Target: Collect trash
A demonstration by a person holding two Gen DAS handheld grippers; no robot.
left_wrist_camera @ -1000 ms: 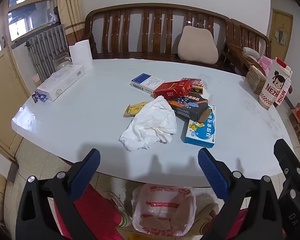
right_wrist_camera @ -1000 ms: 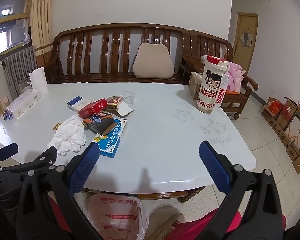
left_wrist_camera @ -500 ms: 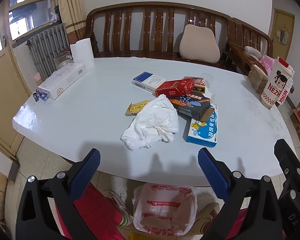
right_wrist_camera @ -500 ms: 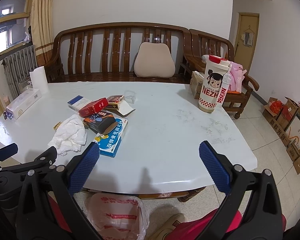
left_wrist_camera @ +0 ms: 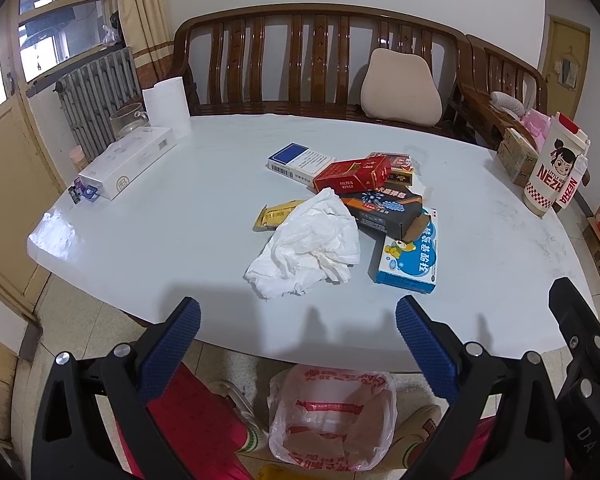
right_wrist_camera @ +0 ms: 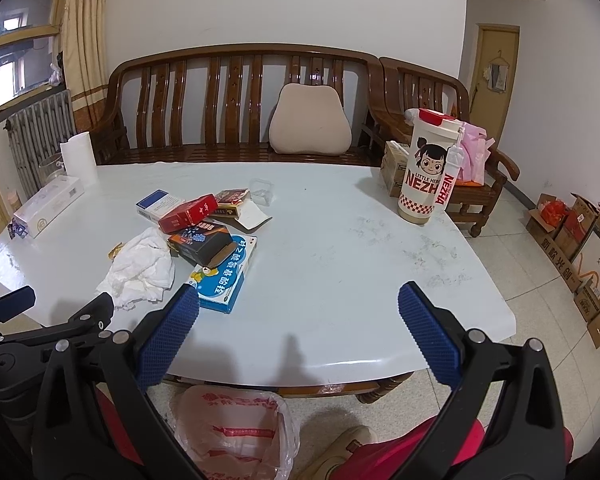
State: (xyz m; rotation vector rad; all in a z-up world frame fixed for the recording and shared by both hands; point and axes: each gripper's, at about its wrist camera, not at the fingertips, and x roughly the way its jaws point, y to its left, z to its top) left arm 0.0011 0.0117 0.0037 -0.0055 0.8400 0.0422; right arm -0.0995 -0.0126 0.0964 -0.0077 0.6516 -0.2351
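Note:
A pile of trash lies mid-table: a crumpled white tissue (left_wrist_camera: 306,246), a yellow wrapper (left_wrist_camera: 274,216), a red cigarette pack (left_wrist_camera: 352,175), a blue-and-white pack (left_wrist_camera: 300,162), a black box (left_wrist_camera: 384,210) and a blue medicine box (left_wrist_camera: 410,258). The pile also shows in the right wrist view, with the tissue (right_wrist_camera: 140,266) at its left. A plastic trash bag (left_wrist_camera: 332,424) stands open on the floor below the table's near edge. My left gripper (left_wrist_camera: 296,334) is open and empty, short of the tissue. My right gripper (right_wrist_camera: 298,330) is open and empty over the near edge.
The white table (right_wrist_camera: 340,260) carries a tall NEZHA cup (right_wrist_camera: 426,168) at far right, a long white box (left_wrist_camera: 128,162), a paper roll (left_wrist_camera: 168,106) and a glass jar (left_wrist_camera: 126,120) at far left. A wooden bench (left_wrist_camera: 316,60) stands behind. Cardboard boxes (right_wrist_camera: 572,240) line the right floor.
Both grippers have shifted slightly; the table and the trash sit a little lower and nearer in the views. Both stay open and empty.

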